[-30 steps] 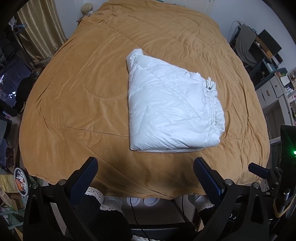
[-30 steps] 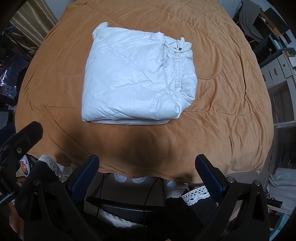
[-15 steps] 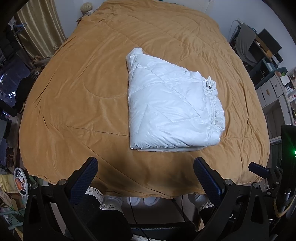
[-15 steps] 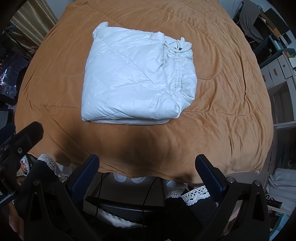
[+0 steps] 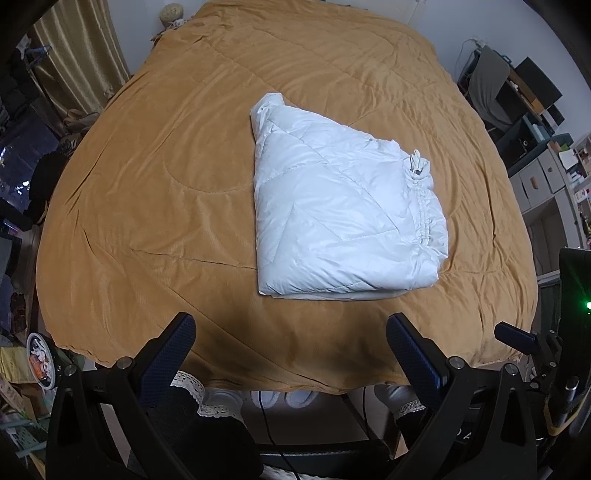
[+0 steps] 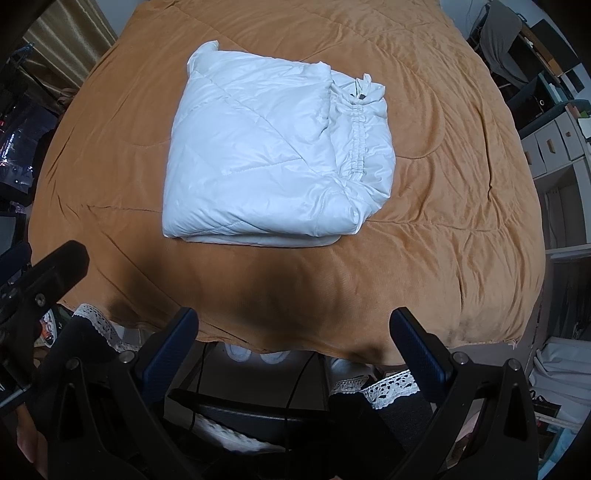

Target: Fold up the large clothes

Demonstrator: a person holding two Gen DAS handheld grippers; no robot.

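On the bed: white padded jacket (image 5: 343, 218) folded into a thick square, lying on the orange quilt (image 5: 155, 192)
Left gripper (image 5: 291, 354): spread wide, empty, over the quilt's near edge
Right gripper (image 6: 293, 345): likewise parted, grasping nothing, clear of the jacket

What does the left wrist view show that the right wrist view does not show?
Only the left wrist view shows the round patterned plate on the floor at lower left, a small green light at the right edge, and a beige object at the far end of the bed.

Only the right wrist view shows white cloth piled on the floor at lower right.

Both show the folded white puffy jacket lying on the orange bedspread, untouched, and each view's own gripper, left gripper and right gripper, wide open and empty.
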